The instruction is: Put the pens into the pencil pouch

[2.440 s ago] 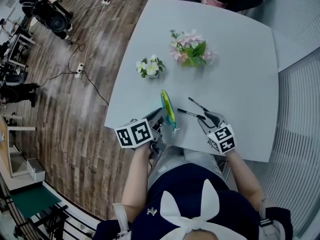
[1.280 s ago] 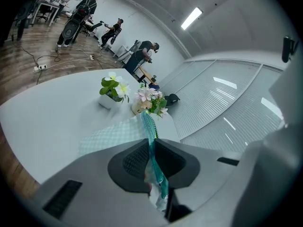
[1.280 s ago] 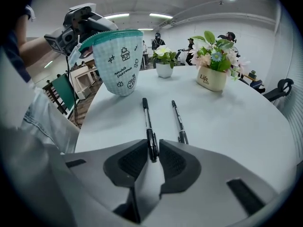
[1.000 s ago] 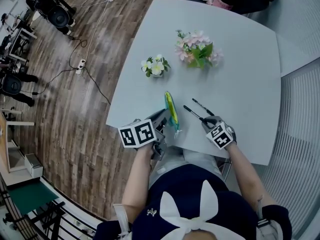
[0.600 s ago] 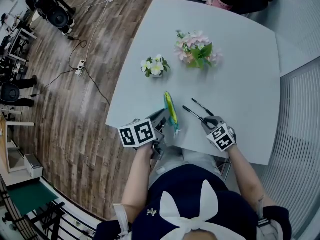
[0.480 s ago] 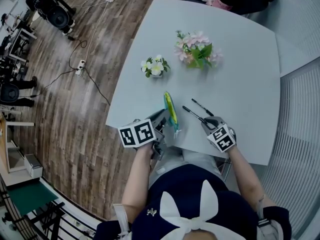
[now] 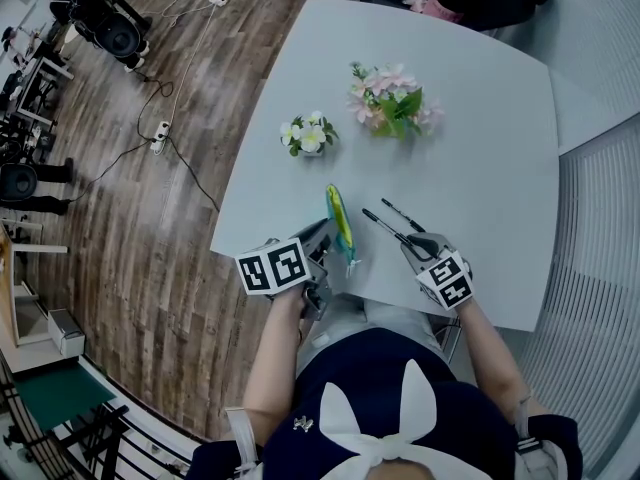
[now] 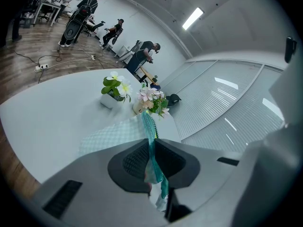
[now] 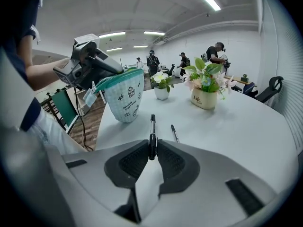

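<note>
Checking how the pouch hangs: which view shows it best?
The right gripper view: the pouch shows side-on and nearly whole. The head view gives only its thin top edge; the left gripper view shows a foreshortened strip pinched in its jaws.

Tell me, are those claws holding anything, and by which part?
The left gripper pinches the pencil pouch at a top corner, by the zipper's end. The right gripper clamps a black pen near one end.
</note>
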